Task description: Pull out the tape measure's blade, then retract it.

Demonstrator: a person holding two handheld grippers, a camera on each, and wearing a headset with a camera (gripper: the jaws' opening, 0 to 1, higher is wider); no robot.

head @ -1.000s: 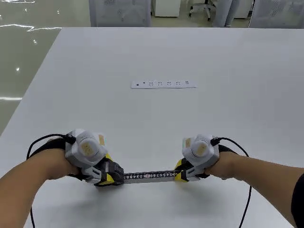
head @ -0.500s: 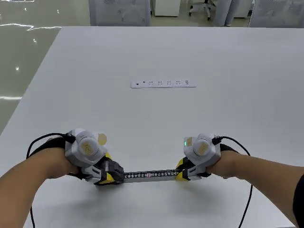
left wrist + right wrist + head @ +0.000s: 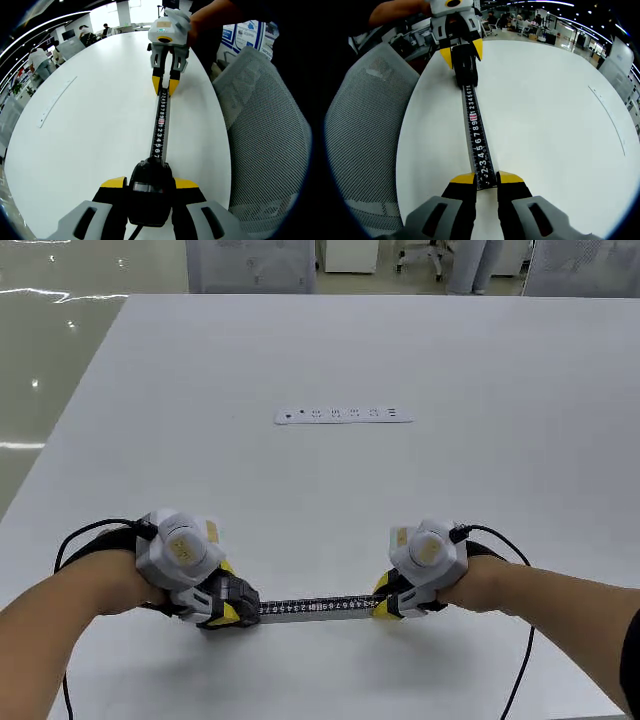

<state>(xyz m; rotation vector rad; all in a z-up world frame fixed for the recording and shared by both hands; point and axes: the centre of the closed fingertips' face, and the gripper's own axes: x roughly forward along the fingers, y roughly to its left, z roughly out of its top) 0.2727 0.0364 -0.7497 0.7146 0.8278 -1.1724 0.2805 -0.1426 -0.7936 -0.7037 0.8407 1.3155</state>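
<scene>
The left hand-held gripper (image 3: 224, 604) clamps the tape measure's case (image 3: 150, 196) over the desk (image 3: 350, 490). The blade (image 3: 315, 608) runs rightward from it to the right hand-held gripper (image 3: 386, 607), pinched shut on the tip. Pull straight and level, case firm, so nothing kinks or slips.

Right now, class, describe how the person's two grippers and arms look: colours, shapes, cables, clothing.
The left gripper and right gripper match: rounded light-grey bodies, orange-tan top stickers, black jaws with yellow tips, a black cable looping off each. Forearms bare; a dark sleeve shows at the right elbow.
</scene>
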